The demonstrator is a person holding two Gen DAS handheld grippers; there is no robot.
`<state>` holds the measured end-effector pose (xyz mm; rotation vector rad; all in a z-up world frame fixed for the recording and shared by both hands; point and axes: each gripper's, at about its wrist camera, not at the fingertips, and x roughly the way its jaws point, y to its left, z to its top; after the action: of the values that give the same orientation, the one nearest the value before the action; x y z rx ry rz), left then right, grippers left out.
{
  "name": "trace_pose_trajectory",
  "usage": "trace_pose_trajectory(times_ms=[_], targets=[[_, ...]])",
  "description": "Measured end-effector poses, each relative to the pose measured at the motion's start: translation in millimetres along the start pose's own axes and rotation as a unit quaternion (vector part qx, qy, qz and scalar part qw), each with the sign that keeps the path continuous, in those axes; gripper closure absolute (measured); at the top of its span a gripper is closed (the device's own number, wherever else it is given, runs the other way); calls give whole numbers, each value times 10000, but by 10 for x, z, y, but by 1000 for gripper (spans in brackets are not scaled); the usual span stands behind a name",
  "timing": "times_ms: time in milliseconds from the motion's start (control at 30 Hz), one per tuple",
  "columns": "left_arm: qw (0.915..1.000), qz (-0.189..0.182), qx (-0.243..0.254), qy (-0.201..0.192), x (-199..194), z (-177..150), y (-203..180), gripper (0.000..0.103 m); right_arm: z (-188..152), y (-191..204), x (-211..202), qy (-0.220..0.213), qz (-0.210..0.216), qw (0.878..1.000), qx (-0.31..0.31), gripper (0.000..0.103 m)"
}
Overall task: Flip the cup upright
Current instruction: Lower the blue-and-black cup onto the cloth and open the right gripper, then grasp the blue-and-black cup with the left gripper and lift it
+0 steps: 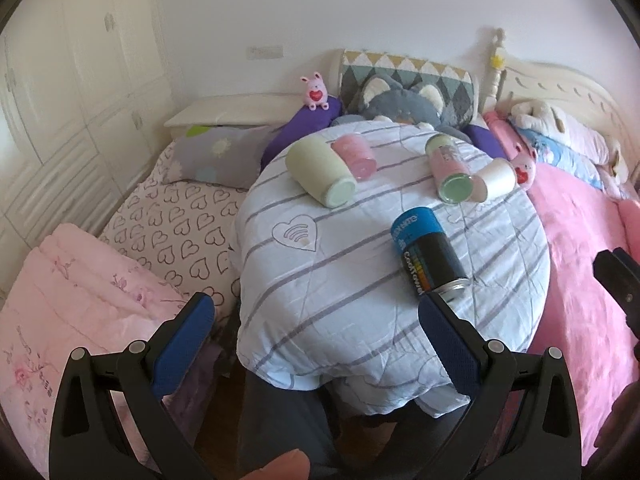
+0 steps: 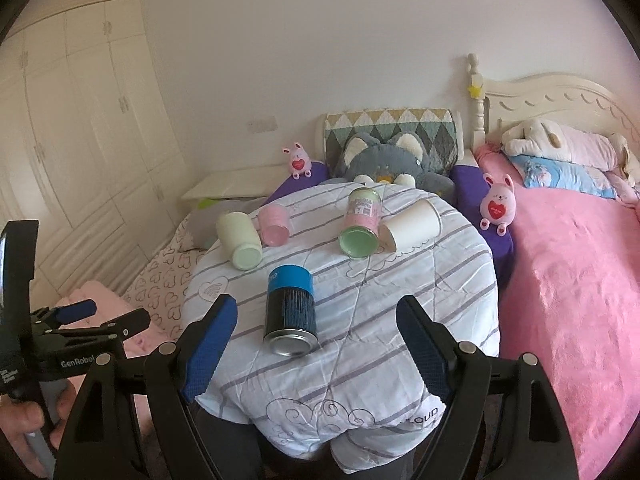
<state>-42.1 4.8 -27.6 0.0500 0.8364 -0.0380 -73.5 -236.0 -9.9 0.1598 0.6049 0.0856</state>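
Note:
Several containers lie on their sides on a round table covered with a striped white cloth [image 2: 360,364]. A blue and black can [image 2: 291,312] [image 1: 430,255] lies nearest. Behind it lie a pale green cup [image 2: 239,240] [image 1: 320,170], a pink cup [image 2: 274,224] [image 1: 355,157], a pink and green jar [image 2: 361,220] [image 1: 449,168] and a white paper cup [image 2: 412,224] [image 1: 496,178]. My right gripper [image 2: 316,316] is open, its fingers either side of the can's near end. My left gripper [image 1: 316,308] is open and empty at the table's near edge; it also shows in the right wrist view [image 2: 92,316].
A bed with a pink cover [image 2: 568,300] lies to the right, with pillows and soft toys. A heart-print mattress [image 1: 176,224] and folded pink quilt [image 1: 72,292] lie to the left. A grey plush cat [image 2: 384,160] sits behind the table. White wardrobes [image 2: 80,140] line the left wall.

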Motion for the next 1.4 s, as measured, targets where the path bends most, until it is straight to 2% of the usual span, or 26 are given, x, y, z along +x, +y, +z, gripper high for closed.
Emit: trace_pose_trajectory(times_ms=[200,667,1200,1400], targets=[[9999,-52,114,-89,-128,-20,-105,0,-19,-26,-107,-81,34,10000,-27,20],[9993,-266,230,116,-85,-44,-369,0,-50,-161,-191,-99,-5,9999,44,20],[9968,-401,235,647,500,187,-885,0,7,-562,208,163,164,9992,314,20],[9900,-636,29,1260,1033,219,-1066,0,-35,-801,439,397,72,9978,534,20]])
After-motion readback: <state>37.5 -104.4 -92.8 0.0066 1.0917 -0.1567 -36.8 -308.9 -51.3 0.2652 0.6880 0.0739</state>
